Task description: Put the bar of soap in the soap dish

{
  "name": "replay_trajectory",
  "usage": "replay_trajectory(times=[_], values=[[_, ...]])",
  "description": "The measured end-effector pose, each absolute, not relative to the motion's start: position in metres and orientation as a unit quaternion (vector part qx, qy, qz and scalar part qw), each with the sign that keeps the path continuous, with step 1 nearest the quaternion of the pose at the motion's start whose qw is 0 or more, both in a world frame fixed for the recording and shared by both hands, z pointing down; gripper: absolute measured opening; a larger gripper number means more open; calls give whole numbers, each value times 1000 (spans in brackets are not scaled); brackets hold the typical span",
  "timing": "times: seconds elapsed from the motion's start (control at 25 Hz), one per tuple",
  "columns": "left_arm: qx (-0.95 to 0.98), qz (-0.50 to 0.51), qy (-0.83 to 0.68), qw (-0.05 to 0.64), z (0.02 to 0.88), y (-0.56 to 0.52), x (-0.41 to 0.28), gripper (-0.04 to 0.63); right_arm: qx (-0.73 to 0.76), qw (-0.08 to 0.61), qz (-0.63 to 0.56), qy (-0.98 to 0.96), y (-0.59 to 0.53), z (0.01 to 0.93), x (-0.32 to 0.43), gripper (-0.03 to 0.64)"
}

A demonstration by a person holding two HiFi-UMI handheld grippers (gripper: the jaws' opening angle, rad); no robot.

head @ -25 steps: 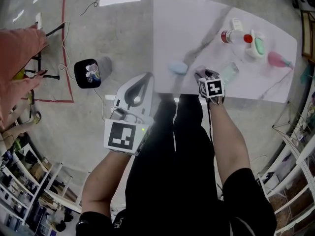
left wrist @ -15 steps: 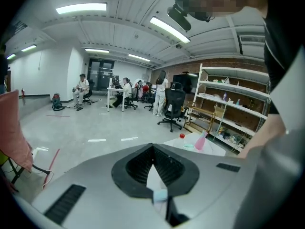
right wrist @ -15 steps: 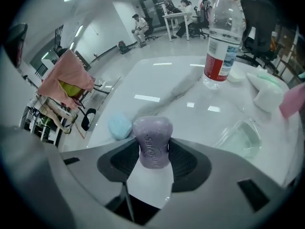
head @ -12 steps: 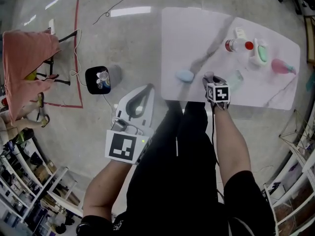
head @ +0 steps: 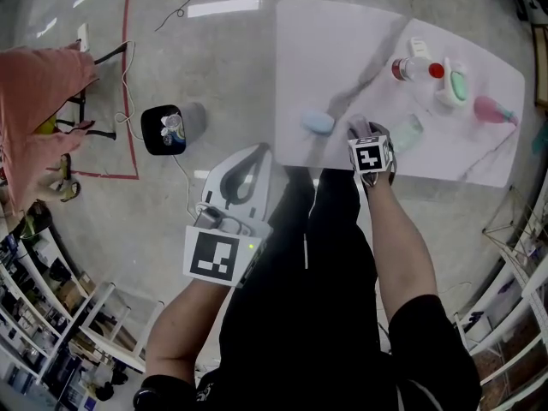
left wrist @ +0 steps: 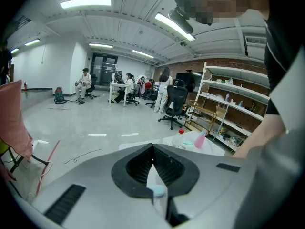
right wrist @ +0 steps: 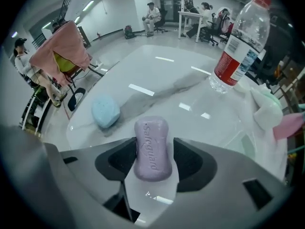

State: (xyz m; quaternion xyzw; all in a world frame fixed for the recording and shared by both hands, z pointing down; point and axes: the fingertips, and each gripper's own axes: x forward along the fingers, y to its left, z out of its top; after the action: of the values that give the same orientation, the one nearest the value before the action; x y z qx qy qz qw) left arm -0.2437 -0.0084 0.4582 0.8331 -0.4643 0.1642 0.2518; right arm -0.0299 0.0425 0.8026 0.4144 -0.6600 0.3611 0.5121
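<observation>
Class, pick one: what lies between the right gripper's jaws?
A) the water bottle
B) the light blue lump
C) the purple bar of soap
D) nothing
C: in the right gripper view the purple bar of soap lies between the jaws of the right gripper, which have just been opening and do not look clamped on it.
</observation>
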Motion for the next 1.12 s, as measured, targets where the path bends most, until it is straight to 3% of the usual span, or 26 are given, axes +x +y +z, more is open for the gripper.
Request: replay_trajectory(times=[0.52,1.12], values=[[823,163,-471,273,474,-7,-249,8,433,504,393,-635,41,810,-26,241],[837,153,-457,261,452,-14,-242,8,434,436,448,-649,38,783,-36,216]])
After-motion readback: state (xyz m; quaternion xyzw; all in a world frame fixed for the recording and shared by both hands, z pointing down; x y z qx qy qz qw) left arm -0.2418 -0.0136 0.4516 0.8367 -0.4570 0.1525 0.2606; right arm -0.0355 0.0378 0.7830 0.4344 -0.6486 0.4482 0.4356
